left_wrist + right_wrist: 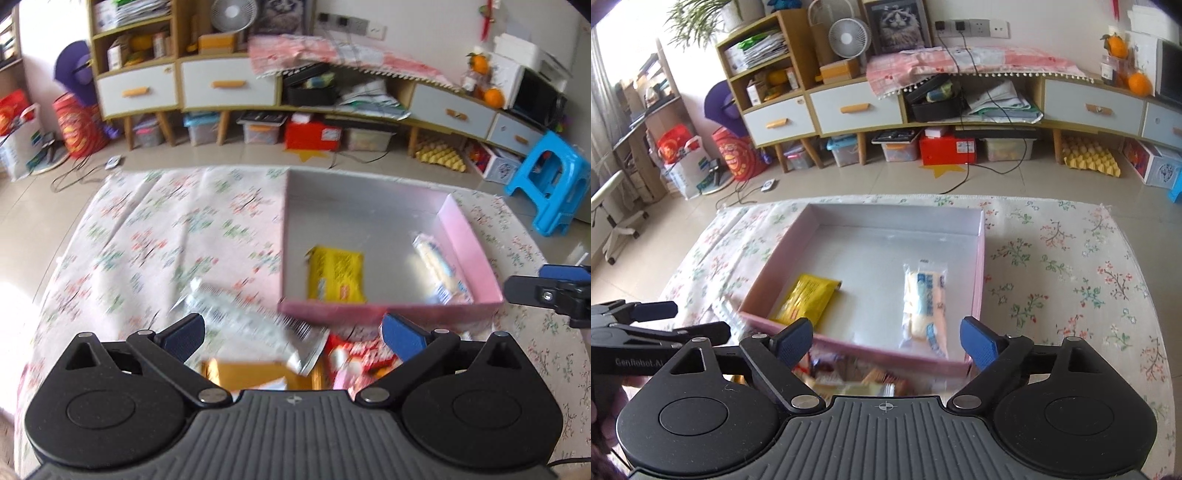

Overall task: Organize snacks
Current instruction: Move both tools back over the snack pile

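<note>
left tool: the left tool (291, 336) stood wide open with nothing between its blue pads; it hung over the loose snacks at the near edge of the tabletop (155, 236).
right tool: the right tool (886, 343) was also spread open and empty, above the near wall of the box.
loose snacks: a silver-white packet (243, 314) lay just outside the box's near-left corner; a red wrapper (354, 354) and a gold packet (240, 373) sat under the left tool, partly hidden. Motion blur made the labels unreadable.
box: the pink box (979, 280) sat on the floral cloth, lid off. Inside it lay a yellow packet (809, 299) by the near-left wall and a clear bag with blue print (925, 302) towards the right wall, well apart.
step: judged as between picks; two snacks were boxed, several still waited outside.
next move: probably lower one tool onto a loose packet, the silver-white one being the most exposed, close on a flat edge, then lift it over the near wall into the bare far half.
risk: thin slick wrappers overlapped, so a pinch could catch two or slip.
</note>
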`<state>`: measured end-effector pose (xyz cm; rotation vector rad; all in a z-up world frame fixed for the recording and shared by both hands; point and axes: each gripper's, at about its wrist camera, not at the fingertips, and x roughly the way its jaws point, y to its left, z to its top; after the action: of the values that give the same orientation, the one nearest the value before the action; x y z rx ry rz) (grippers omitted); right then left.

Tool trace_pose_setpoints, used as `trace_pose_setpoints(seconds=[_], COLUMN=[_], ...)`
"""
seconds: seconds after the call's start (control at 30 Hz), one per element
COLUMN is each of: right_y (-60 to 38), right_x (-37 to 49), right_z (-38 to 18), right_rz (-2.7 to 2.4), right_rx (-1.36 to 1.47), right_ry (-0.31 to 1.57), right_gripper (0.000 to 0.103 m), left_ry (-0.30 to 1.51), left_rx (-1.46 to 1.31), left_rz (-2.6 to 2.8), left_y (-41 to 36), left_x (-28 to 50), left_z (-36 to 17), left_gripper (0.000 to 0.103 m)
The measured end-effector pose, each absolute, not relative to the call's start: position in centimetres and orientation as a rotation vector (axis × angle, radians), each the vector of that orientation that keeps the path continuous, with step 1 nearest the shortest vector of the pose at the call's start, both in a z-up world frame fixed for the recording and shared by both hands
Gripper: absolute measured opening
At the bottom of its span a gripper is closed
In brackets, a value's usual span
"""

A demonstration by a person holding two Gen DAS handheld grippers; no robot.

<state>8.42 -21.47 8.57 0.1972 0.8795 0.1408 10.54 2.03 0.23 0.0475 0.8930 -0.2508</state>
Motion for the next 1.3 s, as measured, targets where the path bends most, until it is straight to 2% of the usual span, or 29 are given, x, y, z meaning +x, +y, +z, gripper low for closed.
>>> trace_pose_setpoints(seconds=[0.3, 0.43, 0.73, 1.03, 1.23, 1.3], right_y=[-20.5, -20.6, -21.3, -18.3, -17.4, -17.1], right_x=[4.6, 3.7, 1.7, 1.9, 2.2, 2.1], right_z=[7.4, 6.0, 3.2, 1.2, 0.1, 0.3], right_rz=[0.189, 0.107, -0.082, -0.161, -0.22, -0.222], right_rx=[0.207, 0.23, 0.528, 0.597, 0.587, 0.559], right_ry=[0.888, 0.964, 1.088, 1.117, 1.122, 1.11], right_gripper=[0.093, 0.093, 0.093, 0.093, 0.092, 0.091], left_ry=[0.923, 0.92, 0.918, 0.853, 0.82, 0.816], left_rx=[-0.003, 0.034, 0.01, -0.013, 0.046, 0.047], left_rz=[-0.204, -0.194, -0.172, -0.119, -0.103, -0.111], left_y=[4.5, 4.9, 6.2, 5.0, 4.5, 4.6], left_x=[7.2, 6.1, 4.8, 5.2, 5.1, 5.0], left_z=[-1.4, -3.1, -6.4, -7.7, -7.8, -7.8], left_gripper=[0.103, 0.103, 0.102, 0.1, 0.091, 0.084])
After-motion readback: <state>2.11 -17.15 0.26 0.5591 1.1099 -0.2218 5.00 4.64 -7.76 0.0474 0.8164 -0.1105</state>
